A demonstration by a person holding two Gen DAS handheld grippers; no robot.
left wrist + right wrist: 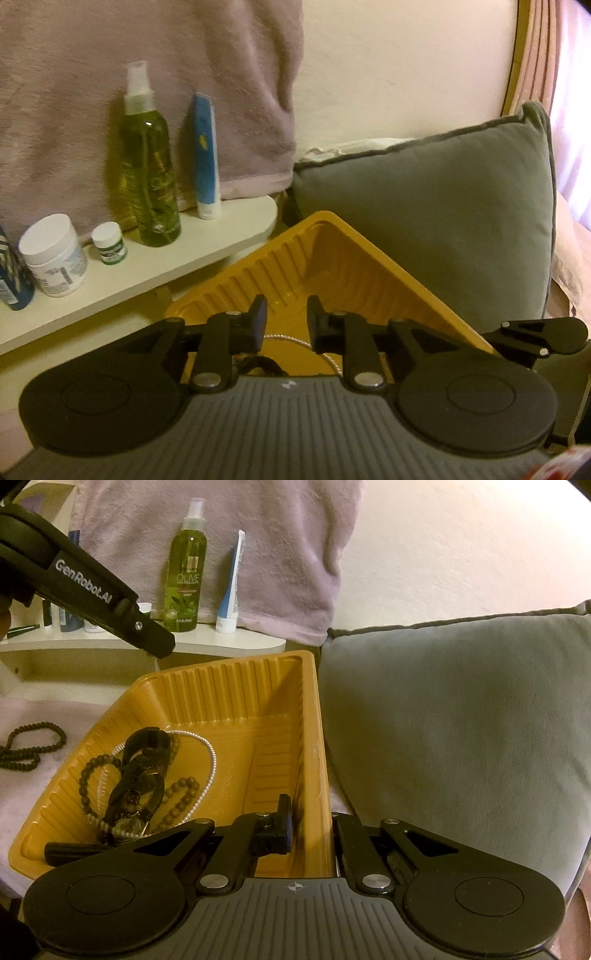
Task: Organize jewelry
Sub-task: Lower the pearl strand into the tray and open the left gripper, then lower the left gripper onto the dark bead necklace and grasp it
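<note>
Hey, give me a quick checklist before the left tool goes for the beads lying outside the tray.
1. Right tool clamped on the tray wall: ok.
2. Left tool open, nothing between its pads: ok.
3. Beads lie on the cloth, apart from the tray, nothing over them: ok.
4. Bare floor left in the tray beside the chain and watch: ok.
5. Tray sitting level: cannot tell.
6. All jewelry inside the tray: not ok, the beads are out.
</note>
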